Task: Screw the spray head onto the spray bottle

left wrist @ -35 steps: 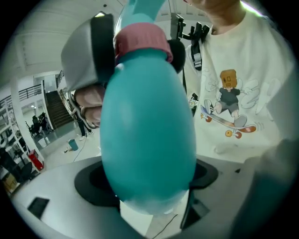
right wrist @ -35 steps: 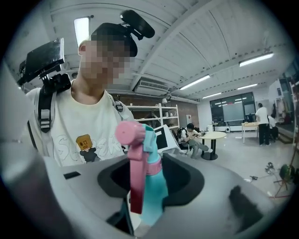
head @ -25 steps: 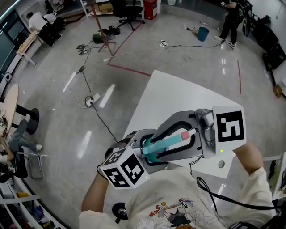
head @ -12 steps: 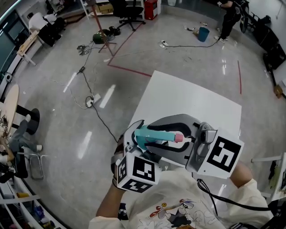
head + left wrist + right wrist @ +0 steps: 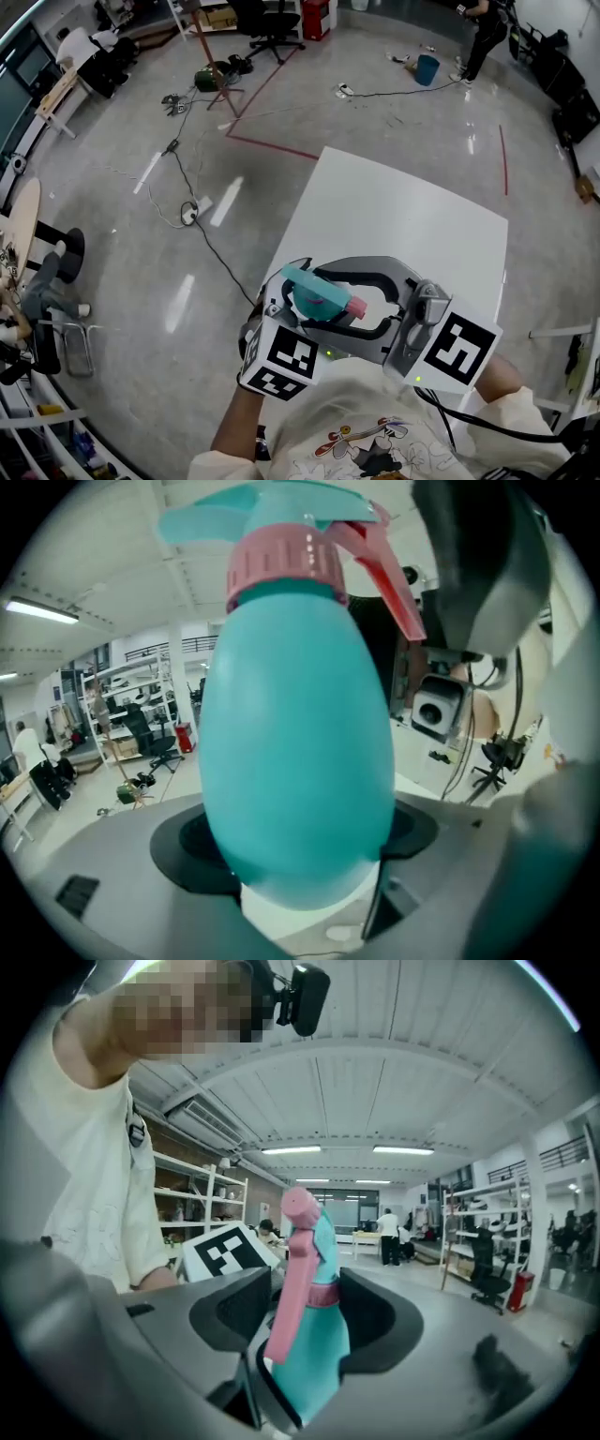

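A teal spray bottle (image 5: pixel 312 292) with a pink collar and a teal spray head (image 5: pixel 355 306) on top is held in the air over the near edge of the white table (image 5: pixel 403 216). My left gripper (image 5: pixel 292 317) is shut on the bottle's body (image 5: pixel 300 761); its collar (image 5: pixel 286 569) and pink trigger (image 5: pixel 386 578) show above. My right gripper (image 5: pixel 345 304) arches around the spray head (image 5: pixel 302 1241). Its jaws have just been opening and stand beside the collar (image 5: pixel 323 1295) and trigger, which are still between them.
The left gripper's marker cube (image 5: pixel 225 1251) shows behind the bottle in the right gripper view. Cables (image 5: pixel 187 206) and red tape lines (image 5: pixel 272 145) run over the grey floor to the left and beyond the table. An office chair (image 5: pixel 272 23) and a person (image 5: pixel 483 37) are far off.
Both grippers and the bottle have shifted left and toward me. The bottle has turned and now looks shorter in the head view. The right jaws stand wider around the spray head.
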Available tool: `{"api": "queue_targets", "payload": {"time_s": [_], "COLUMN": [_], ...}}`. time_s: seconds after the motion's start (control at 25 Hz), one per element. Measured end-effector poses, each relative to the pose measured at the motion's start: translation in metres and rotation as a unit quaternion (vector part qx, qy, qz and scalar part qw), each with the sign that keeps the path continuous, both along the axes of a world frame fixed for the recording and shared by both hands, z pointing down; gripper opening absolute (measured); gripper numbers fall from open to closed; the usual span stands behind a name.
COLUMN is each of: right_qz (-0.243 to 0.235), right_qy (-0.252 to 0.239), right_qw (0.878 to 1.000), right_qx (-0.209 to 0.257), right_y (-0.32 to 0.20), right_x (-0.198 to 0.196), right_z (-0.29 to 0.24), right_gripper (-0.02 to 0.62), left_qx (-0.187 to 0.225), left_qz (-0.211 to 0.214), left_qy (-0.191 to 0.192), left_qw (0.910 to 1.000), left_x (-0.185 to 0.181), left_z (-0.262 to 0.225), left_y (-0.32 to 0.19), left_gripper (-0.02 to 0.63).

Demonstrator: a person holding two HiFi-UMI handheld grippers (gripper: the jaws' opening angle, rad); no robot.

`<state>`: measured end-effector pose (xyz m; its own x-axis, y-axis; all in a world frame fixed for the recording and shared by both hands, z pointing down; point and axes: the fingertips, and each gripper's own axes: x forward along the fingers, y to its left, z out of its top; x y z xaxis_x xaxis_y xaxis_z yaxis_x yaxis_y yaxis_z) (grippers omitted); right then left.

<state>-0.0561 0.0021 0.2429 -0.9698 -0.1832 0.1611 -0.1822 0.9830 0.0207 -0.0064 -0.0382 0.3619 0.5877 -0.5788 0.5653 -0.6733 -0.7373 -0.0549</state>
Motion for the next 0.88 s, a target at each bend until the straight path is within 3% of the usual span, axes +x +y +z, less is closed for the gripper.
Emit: {"api": "queue_targets", "payload": {"time_s": [0.24,0.4,0.56,0.72,0.88], "right_qz": [-0.126,-0.179,-0.247,-0.251,-0.307], "right_qy": [-0.03,-0.052,-0.096,-0.078,-0.064], "right_qw": [0.989,0.979,0.959,0.961,0.945], "right_qx": [-0.069,-0.08,-0.103,-0.082,-0.09], "right_y": [0.017,0.021,0.036,0.029,0.043], "right_x": [0.021,0.035,0.059,0.053,0.04], "right_z": [-0.013,-0.036,-0.065,-0.065,-0.057], "right_gripper": [0.236,0.236,0.236,0.235,0.235], "left_qx": [-0.014,-0.011,-0.001,0.018,0.019], "left_qz": [0.136,0.215,0.271,0.348,0.414], "left_qy": [0.012,0.032,0.048,0.044,0.022], "left_qw": [0.9906,0.9761,0.9613,0.9364,0.9096], "left_x": [0.007,0.007,0.02,0.02,0.025], "left_z": [0.012,0.005,-0.011,-0.027,-0.035], "left_y": [0.03,0.052,0.067,0.087,0.108], "left_gripper": [0.428,0.428,0.428,0.428,0.428]}}
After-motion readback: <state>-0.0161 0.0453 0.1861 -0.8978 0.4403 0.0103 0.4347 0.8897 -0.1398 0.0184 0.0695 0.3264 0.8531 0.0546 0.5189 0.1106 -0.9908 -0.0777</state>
